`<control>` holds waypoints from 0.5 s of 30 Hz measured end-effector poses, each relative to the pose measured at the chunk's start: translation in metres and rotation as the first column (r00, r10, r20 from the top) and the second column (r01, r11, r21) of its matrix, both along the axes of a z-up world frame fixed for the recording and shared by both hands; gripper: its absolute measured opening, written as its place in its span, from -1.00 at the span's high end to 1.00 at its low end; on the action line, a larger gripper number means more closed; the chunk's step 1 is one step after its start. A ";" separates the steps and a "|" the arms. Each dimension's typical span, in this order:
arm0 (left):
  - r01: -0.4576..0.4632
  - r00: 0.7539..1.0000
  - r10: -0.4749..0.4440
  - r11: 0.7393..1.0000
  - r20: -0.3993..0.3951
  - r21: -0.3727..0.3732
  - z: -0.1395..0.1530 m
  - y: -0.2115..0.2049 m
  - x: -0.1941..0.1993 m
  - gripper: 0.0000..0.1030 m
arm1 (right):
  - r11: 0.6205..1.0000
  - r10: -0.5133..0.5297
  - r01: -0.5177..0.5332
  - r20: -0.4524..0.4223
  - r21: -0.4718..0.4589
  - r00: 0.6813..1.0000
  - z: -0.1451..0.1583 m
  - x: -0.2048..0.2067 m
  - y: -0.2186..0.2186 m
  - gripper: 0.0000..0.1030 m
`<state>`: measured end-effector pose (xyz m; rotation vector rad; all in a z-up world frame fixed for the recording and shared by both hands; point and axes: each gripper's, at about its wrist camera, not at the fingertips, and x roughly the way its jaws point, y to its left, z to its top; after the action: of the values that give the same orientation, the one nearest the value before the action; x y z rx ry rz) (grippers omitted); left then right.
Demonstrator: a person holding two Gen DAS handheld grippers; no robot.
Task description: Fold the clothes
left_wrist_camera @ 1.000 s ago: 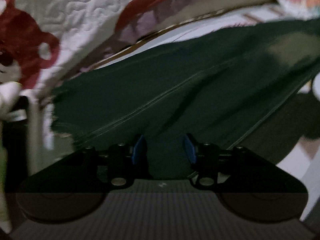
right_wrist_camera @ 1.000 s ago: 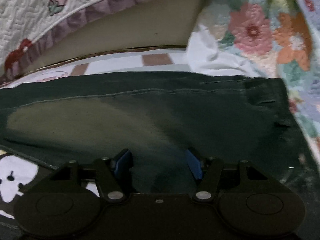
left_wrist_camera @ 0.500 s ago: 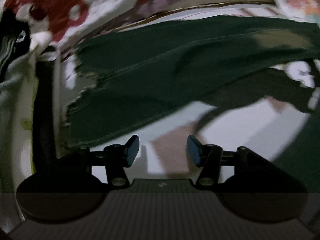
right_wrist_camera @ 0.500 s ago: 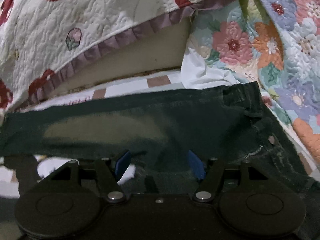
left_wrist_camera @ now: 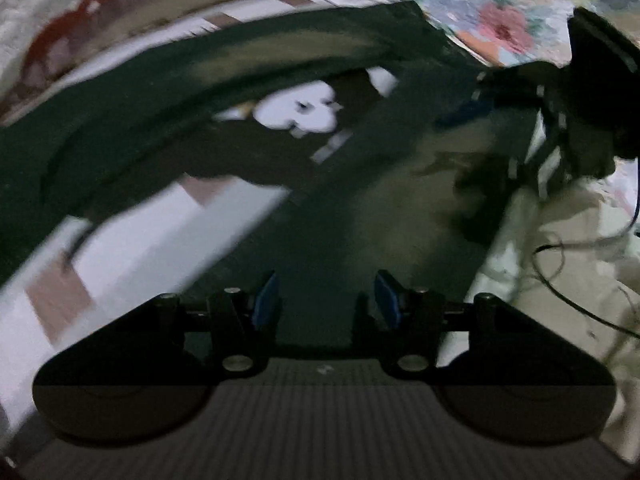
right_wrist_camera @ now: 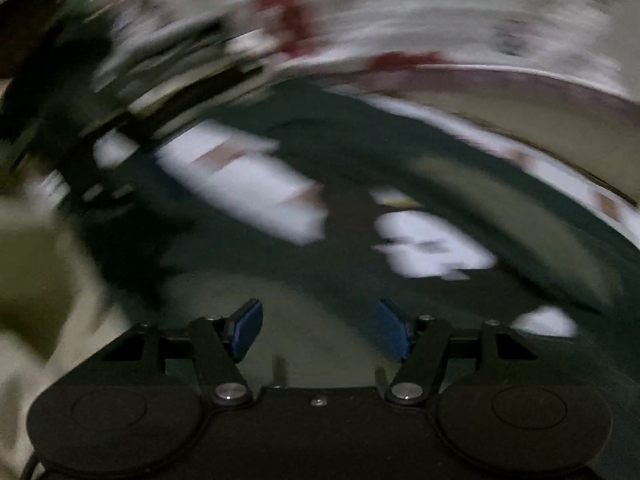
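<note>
Both grippers are angled down over the dark jeans (left_wrist_camera: 328, 216): left gripper (left_wrist_camera: 326, 300) and right gripper (right_wrist_camera: 322, 328) are held apart, empty (pics blurred).

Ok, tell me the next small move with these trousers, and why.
Probably bring the left gripper down onto the nearer trouser leg and close on it. The dark trousers lie spread in a V on the bed, not yet folded, and both the left and the right gripper hang open over the cloth, holding nothing.
</note>
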<state>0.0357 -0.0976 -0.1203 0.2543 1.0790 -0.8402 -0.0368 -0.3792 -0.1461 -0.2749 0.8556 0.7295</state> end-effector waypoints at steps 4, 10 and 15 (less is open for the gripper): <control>0.020 0.999 -0.021 0.999 0.024 0.041 -0.008 0.001 -0.017 -0.02 | 0.975 0.186 -0.185 0.000 -0.123 0.982 -0.018 -0.050 0.038 -0.35; 0.004 1.000 -0.004 1.000 0.022 -0.011 -0.006 0.006 -0.017 -0.02 | 0.930 0.217 -0.168 0.121 -0.327 0.969 -0.044 -0.083 0.051 -0.28; 0.049 0.993 -0.050 0.999 0.104 0.012 0.003 -0.007 -0.025 -0.02 | 0.940 0.153 -0.071 0.223 -0.335 0.963 -0.036 -0.072 0.045 0.56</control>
<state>0.0106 -0.1042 -0.1172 0.3302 0.9827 -0.8576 -0.1089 -0.3340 -0.1817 -0.7011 0.7230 0.6424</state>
